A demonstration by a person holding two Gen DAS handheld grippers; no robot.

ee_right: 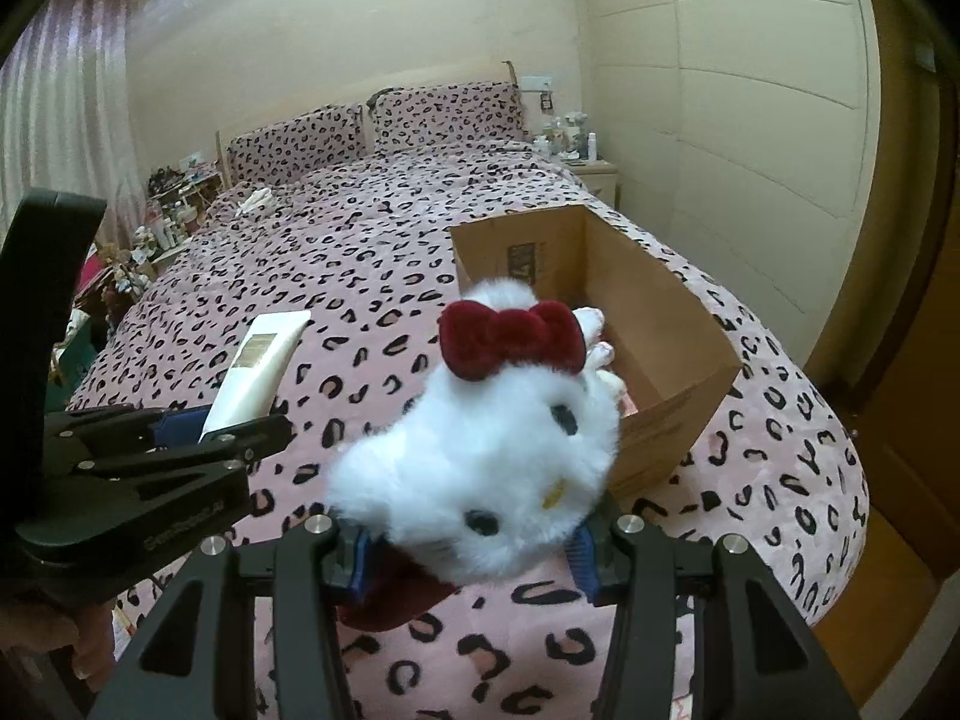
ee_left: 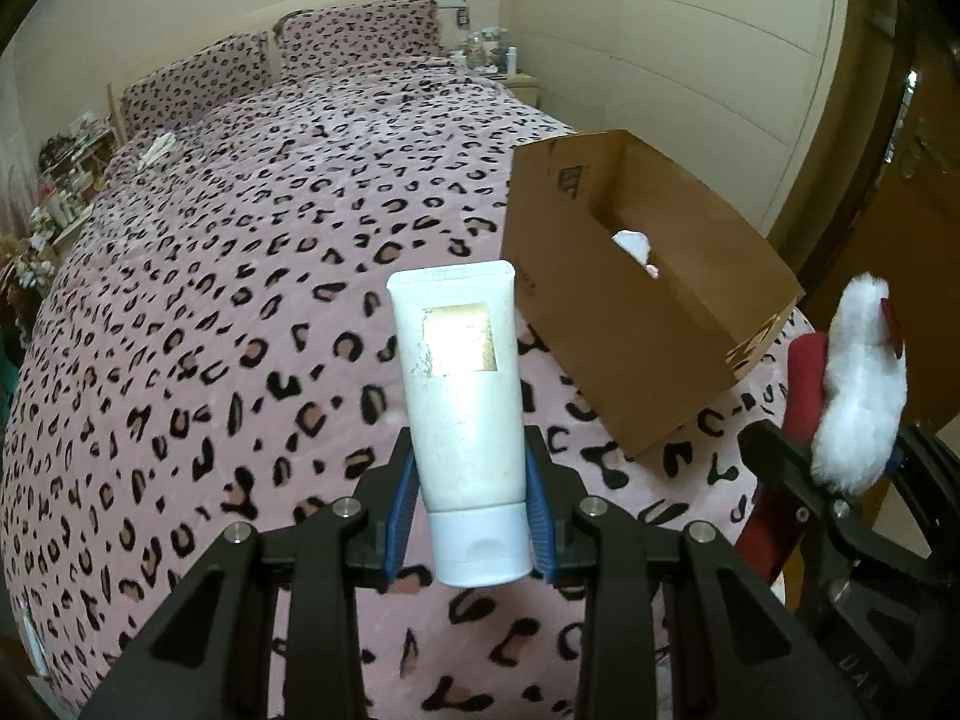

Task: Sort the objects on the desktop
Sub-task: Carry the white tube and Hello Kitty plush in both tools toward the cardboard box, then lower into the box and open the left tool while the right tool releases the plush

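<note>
Left gripper (ee_left: 474, 498) clamped on white lotion tube (ee_left: 462, 384), blue pads against the tube's lower body, cap toward camera, tube raised over leopard-print bedspread (ee_left: 240, 300). Right gripper (ee_right: 474, 546) closed on white plush cat toy (ee_right: 498, 468) with dark red bow (ee_right: 510, 339), toy's face up, held above the bed. Open cardboard box (ee_right: 660, 324) on bedspread just beyond the toy, something white and pink inside. Nightstand (ee_right: 600, 171) with bottles far behind.
</note>
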